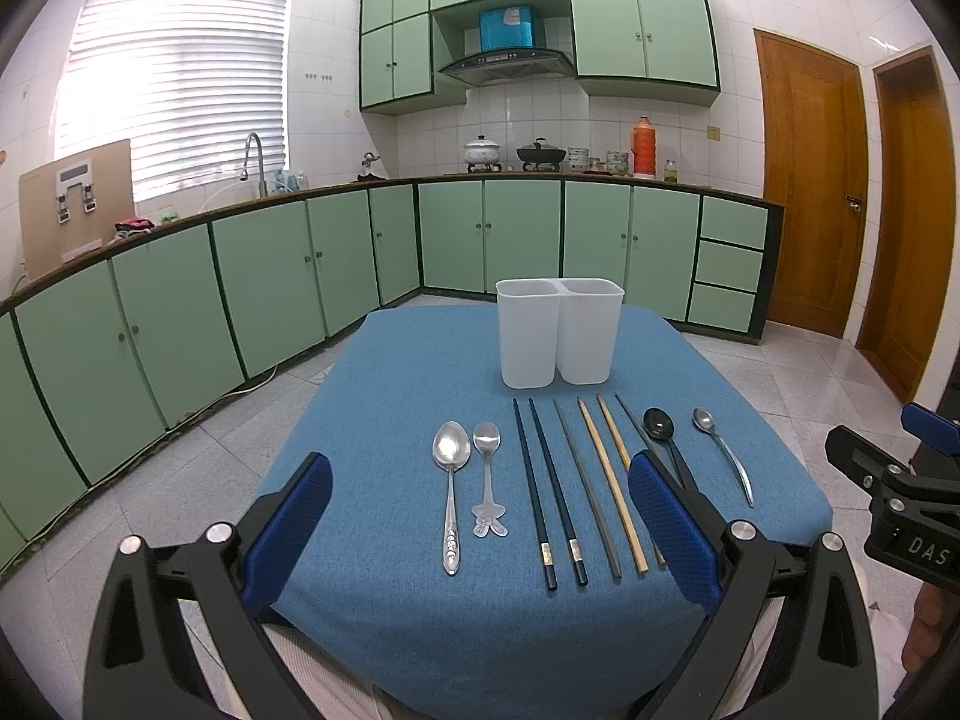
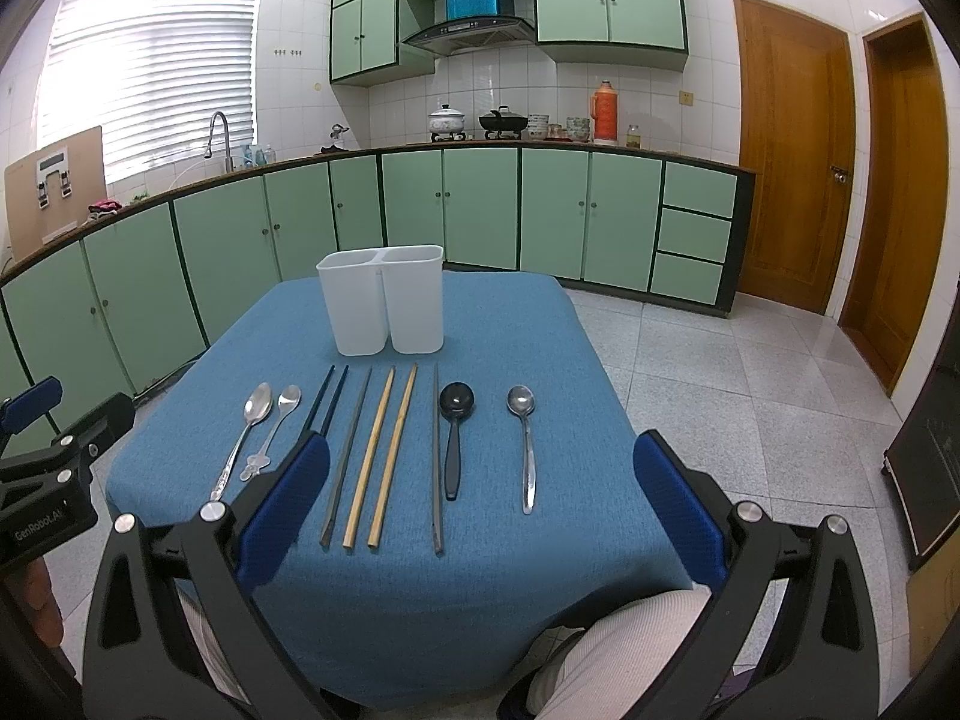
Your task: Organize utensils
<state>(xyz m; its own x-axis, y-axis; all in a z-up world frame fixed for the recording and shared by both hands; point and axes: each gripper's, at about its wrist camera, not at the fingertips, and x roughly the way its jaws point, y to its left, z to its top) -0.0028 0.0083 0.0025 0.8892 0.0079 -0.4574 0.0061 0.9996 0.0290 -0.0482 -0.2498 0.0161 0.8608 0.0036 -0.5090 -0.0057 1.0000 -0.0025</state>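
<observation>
Across the middle of the blue woven tablecloth [image 1: 420, 630], a row of utensils is lying parallel, handles pointing toward the near edge: a large steel spoon [image 1: 451, 480] with an embossed handle, a small steel spoon [image 1: 487, 480] whose handle is ending in a flared cartoon-like shape, a pair of dark chopsticks [image 1: 543, 492] with metal bands near their ends, a grey chopstick [image 1: 585, 486], a pair of pale wooden chopsticks [image 2: 384, 456], another grey chopstick [image 2: 437, 456], a glossy black plastic spoon [image 2: 454, 432] and a slim steel spoon [image 2: 524, 438]. Toward the far edge a white, smooth plastic two-compartment holder [image 1: 559, 333] is standing upright, its insides hidden from both cameras. The left gripper [image 1: 480, 516] is hovering over the near edge with its textured blue pads [image 1: 288, 528] spread wide apart, grasping nothing; its right pad is covering part of one grey chopstick and the black spoon's handle. The right gripper [image 2: 480, 492] is likewise hanging spread and empty, its left pad [image 2: 282, 510] hiding the ends of the dark chopsticks. Below the near edge, striped pale fabric [image 2: 624, 648] is showing, cut off by the frame.
</observation>
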